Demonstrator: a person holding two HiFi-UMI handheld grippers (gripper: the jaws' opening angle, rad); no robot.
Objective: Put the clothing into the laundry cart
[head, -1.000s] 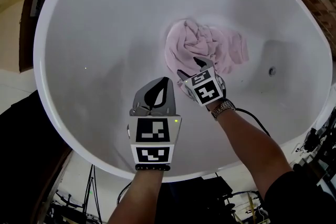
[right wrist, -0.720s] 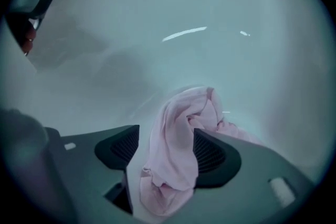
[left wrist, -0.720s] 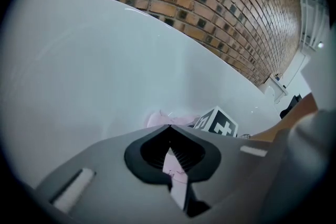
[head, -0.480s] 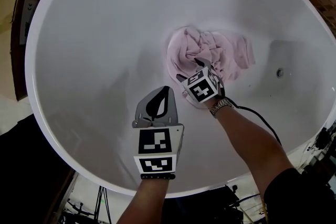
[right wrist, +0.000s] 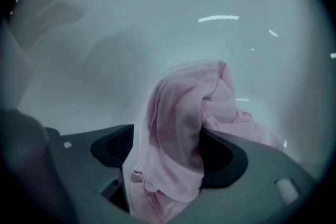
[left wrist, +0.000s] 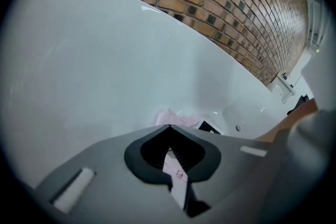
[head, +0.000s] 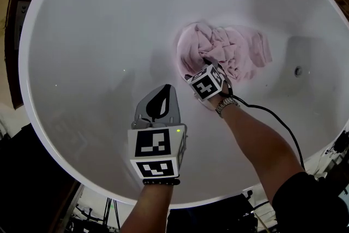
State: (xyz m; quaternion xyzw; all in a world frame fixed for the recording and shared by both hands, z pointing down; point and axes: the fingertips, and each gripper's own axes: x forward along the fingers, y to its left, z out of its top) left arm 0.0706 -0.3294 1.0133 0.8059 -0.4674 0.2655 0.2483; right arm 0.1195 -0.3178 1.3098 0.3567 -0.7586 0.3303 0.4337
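Pink clothing (head: 232, 52): 1 crumpled heap on the floor of the white tub (head: 98, 19), toward the drain (head: 298, 70) end. It's not in any laundry cart yet, and I can't spot a cart in any of the 3 views.

Right gripper (right wrist: 169, 152): nose-down in the heap. Its jaws have just been opening and are spread wide. A tall fold of the pink fabric stands between them, but the pads aren't squeezing it.

Left gripper (left wrist: 169, 126): hovering over bare tub just beside the right one, short of the heap. Jaws are pressed together with nothing in them.

Step in hand: looks to me like the grab, right before the close.

How to do it well (imo): sink a touch deeper so the thick bunched fold sits well back between the pads, then clamp fully. Thin cloth slips if you only catch 1 layer at the edge. Lift straight up to clear the tub wall. The left one could catch whatever dangles.

Head view only: shows the whole spread of the heap, how the 2 grippers sit next to each other, and the cable (head: 272, 117) trailing off the right wrist.

Right gripper view only: shows the fold between the jaws, which the marker cube hides from above.

Left gripper view only: shows the brick wall (left wrist: 220, 2) behind the tub, and that its own tips are touching.
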